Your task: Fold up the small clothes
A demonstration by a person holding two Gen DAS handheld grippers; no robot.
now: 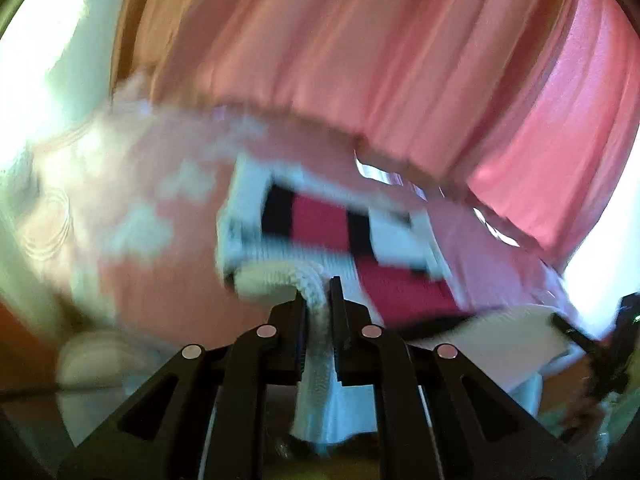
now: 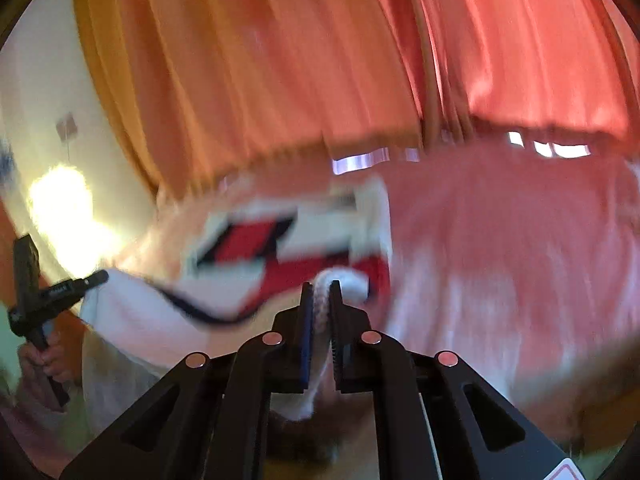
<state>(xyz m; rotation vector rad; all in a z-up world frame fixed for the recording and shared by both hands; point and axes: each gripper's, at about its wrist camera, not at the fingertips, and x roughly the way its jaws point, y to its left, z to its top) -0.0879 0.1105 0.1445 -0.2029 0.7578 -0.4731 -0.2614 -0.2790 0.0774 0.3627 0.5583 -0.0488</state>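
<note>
Left gripper (image 1: pixel 319 290) and right gripper (image 2: pixel 321 294) each clamp ribbed hem of knit garment (image 1: pixel 320 224); soft, light, sags between 2 grips; hold corners

White knit garment (image 1: pixel 280 220) w/ red & black blocks hangs stretched above pink bed, edge bunched.

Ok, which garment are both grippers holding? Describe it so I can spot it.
Start at the pink bedspread below the curtains. Hanging above it is the knitted garment, its white ribbed edge pinched in both the left gripper and the right gripper. Nothing else has its white, red and black blocks.
</note>
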